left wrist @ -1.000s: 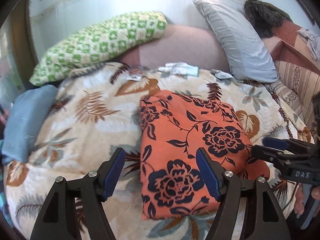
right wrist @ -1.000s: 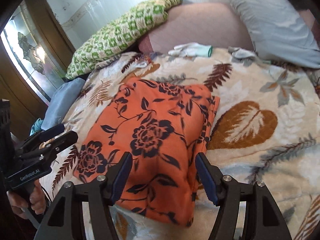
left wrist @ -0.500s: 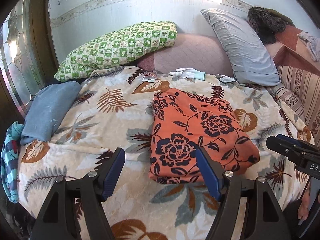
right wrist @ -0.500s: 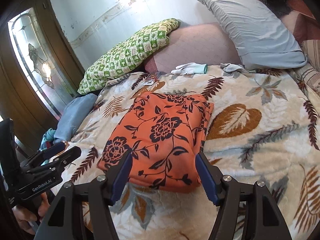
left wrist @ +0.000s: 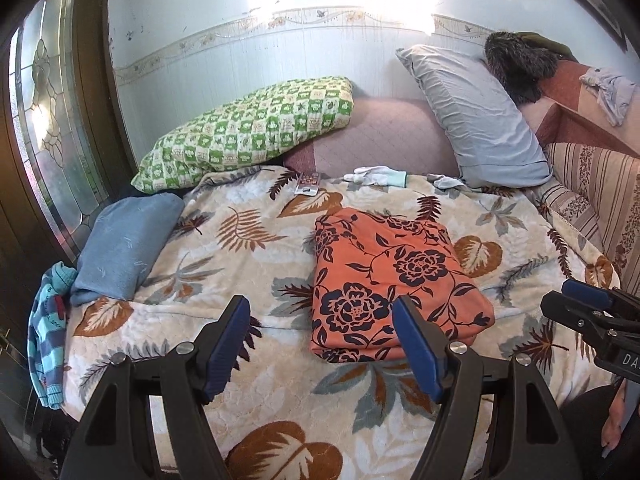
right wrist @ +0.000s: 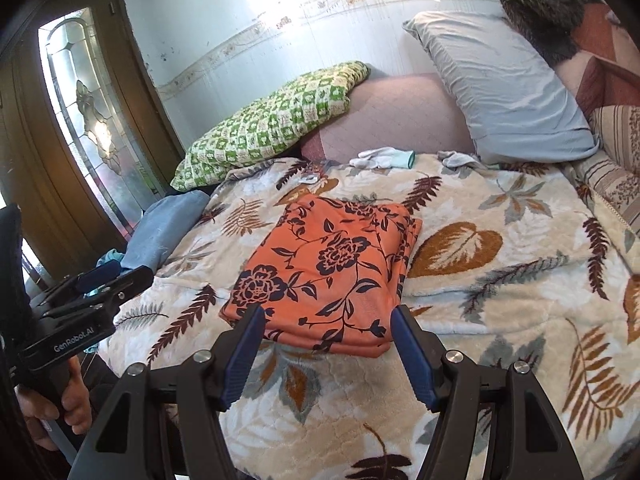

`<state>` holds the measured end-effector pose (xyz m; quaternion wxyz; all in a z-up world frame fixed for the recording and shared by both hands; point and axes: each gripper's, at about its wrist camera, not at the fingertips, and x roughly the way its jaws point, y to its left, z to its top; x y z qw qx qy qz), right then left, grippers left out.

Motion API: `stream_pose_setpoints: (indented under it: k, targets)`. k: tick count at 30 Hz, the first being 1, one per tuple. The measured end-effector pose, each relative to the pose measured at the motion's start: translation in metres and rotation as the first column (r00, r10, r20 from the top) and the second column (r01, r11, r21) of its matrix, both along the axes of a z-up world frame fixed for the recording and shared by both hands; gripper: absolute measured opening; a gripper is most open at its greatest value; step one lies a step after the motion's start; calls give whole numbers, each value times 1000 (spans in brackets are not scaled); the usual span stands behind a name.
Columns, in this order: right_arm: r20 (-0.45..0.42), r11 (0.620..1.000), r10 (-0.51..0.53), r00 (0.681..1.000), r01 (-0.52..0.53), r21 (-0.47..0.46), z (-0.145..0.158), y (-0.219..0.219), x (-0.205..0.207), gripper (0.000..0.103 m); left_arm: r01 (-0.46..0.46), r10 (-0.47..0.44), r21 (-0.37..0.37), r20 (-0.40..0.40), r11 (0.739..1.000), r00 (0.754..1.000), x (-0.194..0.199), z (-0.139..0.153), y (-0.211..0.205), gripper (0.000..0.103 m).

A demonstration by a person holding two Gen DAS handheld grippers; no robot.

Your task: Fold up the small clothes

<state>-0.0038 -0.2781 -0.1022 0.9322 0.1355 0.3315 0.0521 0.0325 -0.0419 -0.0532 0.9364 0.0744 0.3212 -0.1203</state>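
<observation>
An orange garment with dark flowers (left wrist: 384, 276) lies folded into a flat rectangle in the middle of the bed; it also shows in the right wrist view (right wrist: 332, 268). My left gripper (left wrist: 322, 344) is open and empty, held back above the bed's near edge, apart from the garment. My right gripper (right wrist: 328, 350) is open and empty, just short of the garment's near edge. Each gripper shows in the other's view: the right one (left wrist: 588, 308) at the right edge, the left one (right wrist: 96, 284) at the left edge.
The bed is covered by a leaf-print blanket (left wrist: 240, 240). A green checked pillow (left wrist: 252, 132), a grey pillow (left wrist: 476, 116) and white socks (left wrist: 380, 176) lie at the back. A folded blue cloth (left wrist: 124, 248) and a striped garment (left wrist: 48, 332) lie at the left edge.
Both grippers have pulled back and up from the folded orange garment, so more of the bed and room shows. The garment lies unmoved. Both stay open.
</observation>
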Motion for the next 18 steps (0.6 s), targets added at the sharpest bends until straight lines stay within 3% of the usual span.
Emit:
stream_pose_setpoints:
  k: [3,5,6,18]
  targets:
    - [29,1000,7,1000,-6,-16,13,4,-10,69,-6,6,7,23,1000,1000,-10,9,0,75]
    - [47,1000,13,999,-12,-21,21,7,-16,69,-15,14,8,38,1000,999,-15,15,0,87]
    - [58,1000,18,998,-17,-23,26,9,-19,69,-21,21,10,51,1000,998,-17,18,1,88]
    - [92,997,44,995,-39,-61,40,24,-36,69,-96,91,48,91,994,992,-35,30,17,89]
